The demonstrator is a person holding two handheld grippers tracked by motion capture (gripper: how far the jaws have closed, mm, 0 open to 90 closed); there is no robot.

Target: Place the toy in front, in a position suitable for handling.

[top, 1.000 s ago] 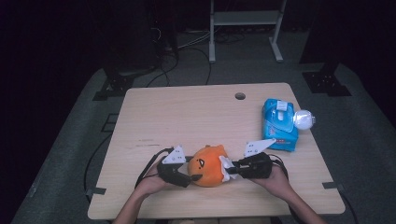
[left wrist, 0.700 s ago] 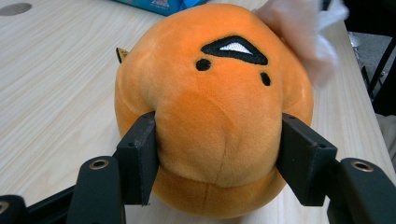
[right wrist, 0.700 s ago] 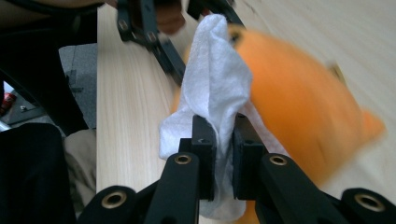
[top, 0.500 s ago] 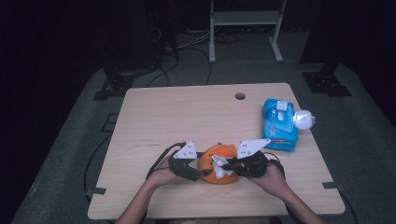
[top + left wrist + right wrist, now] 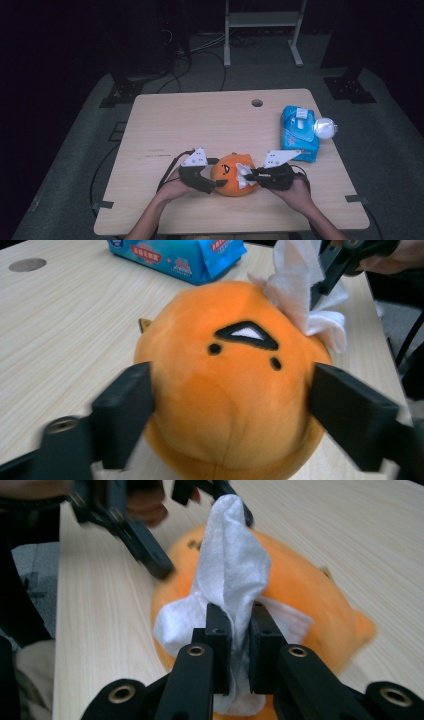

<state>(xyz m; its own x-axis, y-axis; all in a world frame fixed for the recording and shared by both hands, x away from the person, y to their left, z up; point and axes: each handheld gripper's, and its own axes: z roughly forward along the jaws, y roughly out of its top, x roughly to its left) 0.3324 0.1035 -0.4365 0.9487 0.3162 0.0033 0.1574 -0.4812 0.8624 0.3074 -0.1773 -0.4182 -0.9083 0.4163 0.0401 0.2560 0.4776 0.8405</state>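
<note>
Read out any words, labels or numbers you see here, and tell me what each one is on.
Blue wipes pack: a red label and small print along its side, too blurred to read.
Same pack's top in the high view: white label, too small to read.
Orange plush toy: a stitched face, no text.
Nothing legible elsewhere.

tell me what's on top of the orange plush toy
A white wipe lies over the orange plush toy, pinched by the right gripper. The fabric beneath the wipe is hidden.
</note>
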